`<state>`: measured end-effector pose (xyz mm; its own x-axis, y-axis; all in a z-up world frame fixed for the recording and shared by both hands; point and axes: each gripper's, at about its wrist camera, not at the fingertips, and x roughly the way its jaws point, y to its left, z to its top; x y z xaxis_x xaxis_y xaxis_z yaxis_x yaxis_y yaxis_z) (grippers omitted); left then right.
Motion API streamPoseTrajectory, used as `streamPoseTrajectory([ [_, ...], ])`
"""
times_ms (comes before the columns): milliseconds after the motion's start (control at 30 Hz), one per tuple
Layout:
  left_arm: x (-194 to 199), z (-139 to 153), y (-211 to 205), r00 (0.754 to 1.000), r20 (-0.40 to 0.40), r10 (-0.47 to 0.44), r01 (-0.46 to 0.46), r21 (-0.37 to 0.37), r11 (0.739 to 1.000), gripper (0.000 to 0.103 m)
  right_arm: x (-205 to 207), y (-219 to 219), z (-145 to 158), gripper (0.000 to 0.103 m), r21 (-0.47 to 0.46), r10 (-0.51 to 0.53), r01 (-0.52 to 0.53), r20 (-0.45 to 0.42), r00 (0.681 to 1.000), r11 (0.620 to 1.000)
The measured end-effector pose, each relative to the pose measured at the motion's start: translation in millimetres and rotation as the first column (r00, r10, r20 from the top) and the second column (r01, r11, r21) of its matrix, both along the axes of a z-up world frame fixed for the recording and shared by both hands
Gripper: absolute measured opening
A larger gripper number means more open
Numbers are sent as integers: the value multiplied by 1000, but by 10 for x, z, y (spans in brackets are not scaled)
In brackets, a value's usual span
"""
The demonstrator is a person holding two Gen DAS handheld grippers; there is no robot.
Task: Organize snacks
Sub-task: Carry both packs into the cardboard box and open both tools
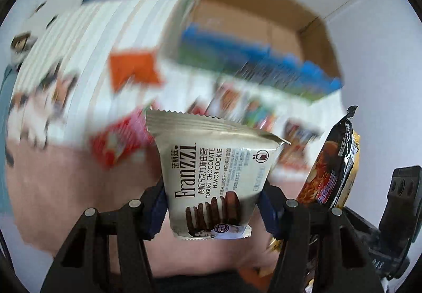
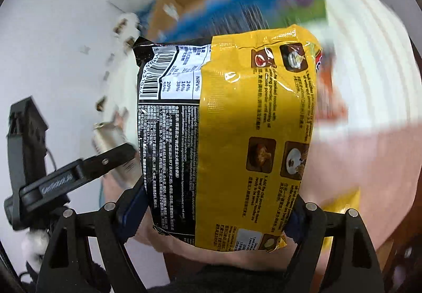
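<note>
Near the cardboard box (image 1: 263,29), the left claw (image 1: 213,203) grips a Franzzi cookie pack (image 1: 211,174); the right claw (image 2: 219,216) clamps a yellow noodle packet (image 2: 237,134).

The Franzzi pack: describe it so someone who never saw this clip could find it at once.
Start at the open cardboard box on the striped bed cover, then drop to the left gripper in the foreground. Clamped between its jaws is the Franzzi pack: cream-coloured, with chocolate sandwich cookies pictured, unlike the black-and-yellow noodle packet beside it or the blurred red and orange packs behind.
</note>
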<state>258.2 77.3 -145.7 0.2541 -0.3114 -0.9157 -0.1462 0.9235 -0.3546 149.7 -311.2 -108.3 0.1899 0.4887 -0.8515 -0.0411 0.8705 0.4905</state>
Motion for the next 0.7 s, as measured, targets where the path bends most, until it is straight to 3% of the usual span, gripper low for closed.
streamPoseTrajectory([
  [167,991,371,-254,996,84,-19,16,29,999,57,762,-389,517,87,-28,39,-37,108,993,999],
  [300,1772,452,-352,996,79,-34,31,45,998,57,1451,-631,625,87,-79,71,-62,119,990,995],
  [400,2291,262,-371,999,26,-32,31,50,998,57,1907,-764,528,87,-128,92,-80,88,992,989],
  [500,2743,-119,-353,998,-64,-22,25,38,999,57,2334,-857,298,87,-166,105,-100,26,994,981],
  [700,3184,-706,-349,982,-185,-30,36,27,999,57,2835,-1098,-176,87,-253,132,-150,-88,987,956],
])
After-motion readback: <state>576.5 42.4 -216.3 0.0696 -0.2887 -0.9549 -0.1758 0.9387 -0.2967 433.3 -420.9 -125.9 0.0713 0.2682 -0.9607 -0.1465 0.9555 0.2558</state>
